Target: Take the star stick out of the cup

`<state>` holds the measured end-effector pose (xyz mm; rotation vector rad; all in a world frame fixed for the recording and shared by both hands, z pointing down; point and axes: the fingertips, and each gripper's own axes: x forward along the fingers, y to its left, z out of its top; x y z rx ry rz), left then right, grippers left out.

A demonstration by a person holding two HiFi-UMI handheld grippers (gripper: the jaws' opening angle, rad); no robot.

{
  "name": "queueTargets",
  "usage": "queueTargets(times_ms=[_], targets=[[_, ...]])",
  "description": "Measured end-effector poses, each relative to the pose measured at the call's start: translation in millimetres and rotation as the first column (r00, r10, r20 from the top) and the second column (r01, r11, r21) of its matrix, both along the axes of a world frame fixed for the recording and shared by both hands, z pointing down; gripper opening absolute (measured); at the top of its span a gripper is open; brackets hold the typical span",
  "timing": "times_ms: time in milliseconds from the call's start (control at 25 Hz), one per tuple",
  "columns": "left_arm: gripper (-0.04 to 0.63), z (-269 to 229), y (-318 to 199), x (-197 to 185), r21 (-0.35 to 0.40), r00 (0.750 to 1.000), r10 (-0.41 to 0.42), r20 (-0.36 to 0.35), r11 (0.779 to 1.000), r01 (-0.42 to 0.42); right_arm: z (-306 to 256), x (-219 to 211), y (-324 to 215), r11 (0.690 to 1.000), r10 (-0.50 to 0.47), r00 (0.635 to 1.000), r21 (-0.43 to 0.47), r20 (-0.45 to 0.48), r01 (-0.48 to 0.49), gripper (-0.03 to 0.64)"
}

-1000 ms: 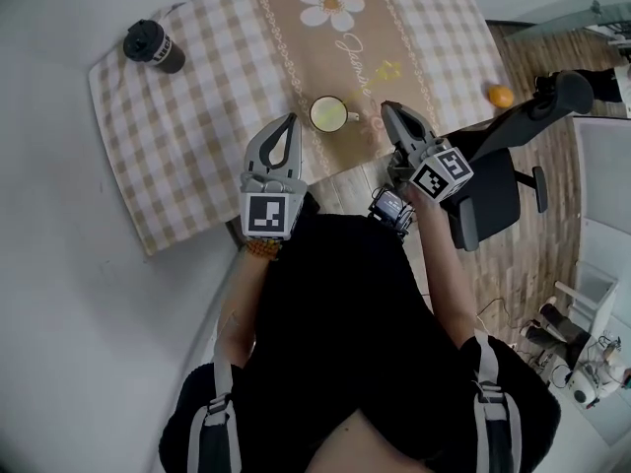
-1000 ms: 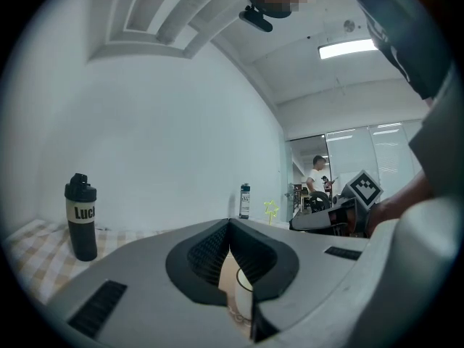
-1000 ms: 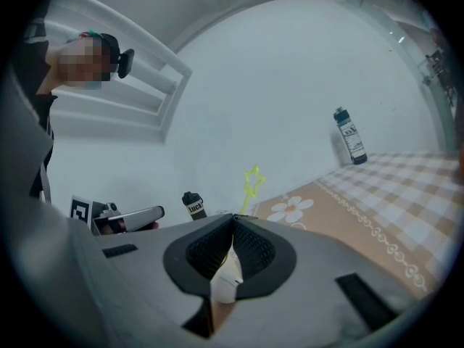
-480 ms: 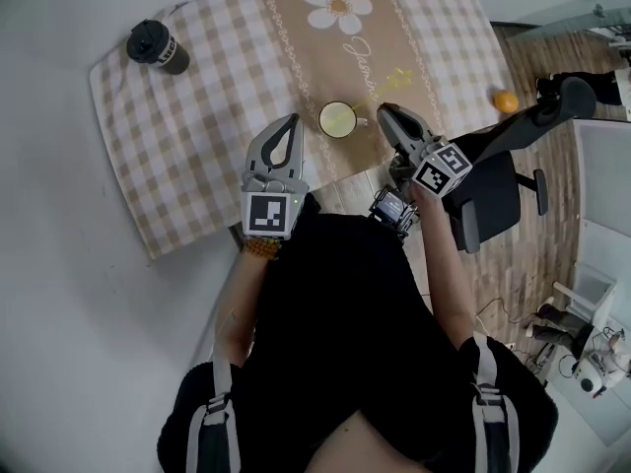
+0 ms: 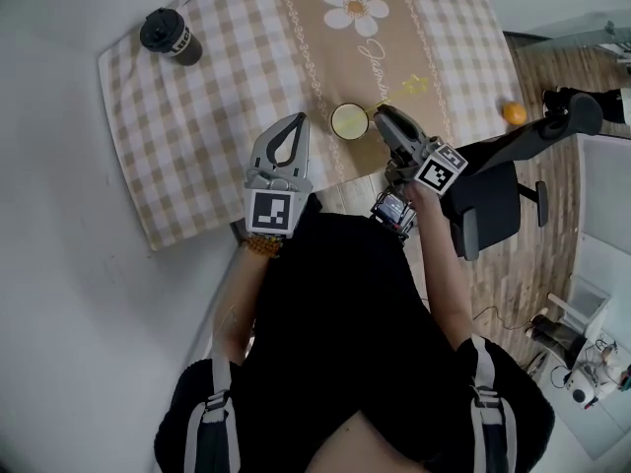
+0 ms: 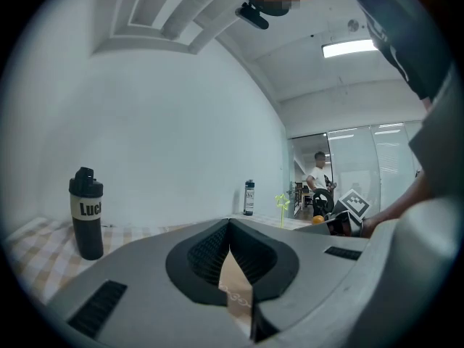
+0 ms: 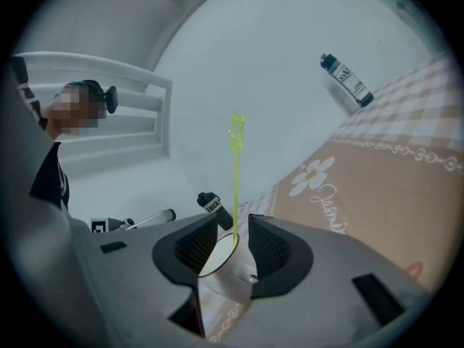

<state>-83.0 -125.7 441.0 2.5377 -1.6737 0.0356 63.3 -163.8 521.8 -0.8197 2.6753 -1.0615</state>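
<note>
A pale yellow cup (image 5: 348, 120) stands near the front edge of the checked tablecloth (image 5: 197, 136). The thin yellow-green star stick (image 5: 409, 85) leans out of it to the right. My right gripper (image 5: 380, 116) is just right of the cup, level with it. Its jaws have just been opening and now stand open (image 7: 232, 220). The star stick (image 7: 235, 172) rises in the gap between them without the pads pressing on it, and the cup rim (image 7: 217, 256) shows behind them. My left gripper (image 5: 294, 126) hovers left of the cup, shut (image 6: 230, 225) and holding nothing.
A black bottle (image 5: 172, 36) stands at the cloth's far left corner. A small dark bottle (image 7: 348, 80) lies at the far end of the table. An orange (image 5: 514, 113) and an office chair (image 5: 513, 175) are to the right of the table.
My right gripper has come down and closer to the cup, and its jaws have parted around the stick. The left gripper has kept still.
</note>
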Motion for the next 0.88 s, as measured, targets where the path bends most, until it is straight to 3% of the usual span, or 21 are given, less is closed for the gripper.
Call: queueTargets(times_ms=[880], targets=[[-0.006, 10, -3, -11, -0.018, 1.000, -0.013, 0.007, 1.000, 0.013, 13, -21, -1, 0.999, -0.032, 0.997, 0.002, -0.064, 0.032, 0.084]])
